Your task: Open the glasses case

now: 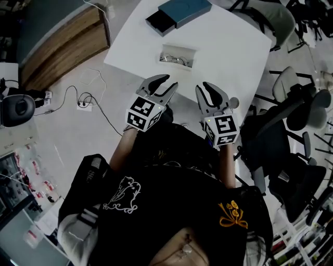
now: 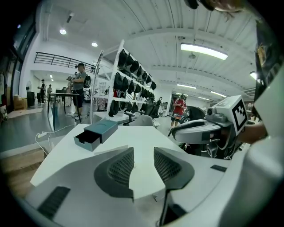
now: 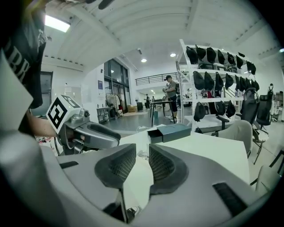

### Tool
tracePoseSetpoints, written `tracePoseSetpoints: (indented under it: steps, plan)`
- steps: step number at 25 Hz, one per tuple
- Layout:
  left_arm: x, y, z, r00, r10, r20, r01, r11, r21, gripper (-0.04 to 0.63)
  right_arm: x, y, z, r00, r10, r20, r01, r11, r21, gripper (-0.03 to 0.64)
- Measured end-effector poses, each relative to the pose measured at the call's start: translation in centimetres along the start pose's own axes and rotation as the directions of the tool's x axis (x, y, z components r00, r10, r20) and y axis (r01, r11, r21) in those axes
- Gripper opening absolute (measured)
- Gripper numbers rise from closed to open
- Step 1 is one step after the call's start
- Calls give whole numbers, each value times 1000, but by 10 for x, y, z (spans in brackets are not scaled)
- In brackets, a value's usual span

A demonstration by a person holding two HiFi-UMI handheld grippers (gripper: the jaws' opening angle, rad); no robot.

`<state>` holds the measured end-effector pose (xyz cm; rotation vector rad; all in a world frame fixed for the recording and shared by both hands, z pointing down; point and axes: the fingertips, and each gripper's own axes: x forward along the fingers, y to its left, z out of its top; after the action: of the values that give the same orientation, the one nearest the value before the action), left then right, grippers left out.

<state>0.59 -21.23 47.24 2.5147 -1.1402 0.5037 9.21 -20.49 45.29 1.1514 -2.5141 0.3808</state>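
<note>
white table (image 1: 229, 47) carries a clear glasses case (image 1: 177, 56), spectacles faintly visible through it, lying close to the near edge about midway along. a dark teal box (image 1: 179, 13) with its drawer slid partly out sits towards the far edge. both grippers hang over the near edge, just short of the case and touching nothing. the left gripper (image 1: 170, 82) has its jaws spread wide; the right gripper (image 1: 203, 87) has its jaws apart by a narrower gap, and nothing sits between either pair. whether the case's lid is shut cannot be told from here. the step in hand looks like the approach, with no grip made yet. next, one gripper likely needs to steady the base while the other catches the lid's edge and lifts it.
</note>
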Motion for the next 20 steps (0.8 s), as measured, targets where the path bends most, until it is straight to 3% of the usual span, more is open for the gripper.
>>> tracePoseSetpoints:
  steps: [11,20]
  plan:
    - [-42,-90,-6,995,75,70,-71,996,-58,140,-76,31,-16,991,109,81,-108,994,-14,95]
    - [-71,-123,-16,989,132,67,-126,988,-87,124,-107,54,-25,978,168,124,-170,985,10,95]
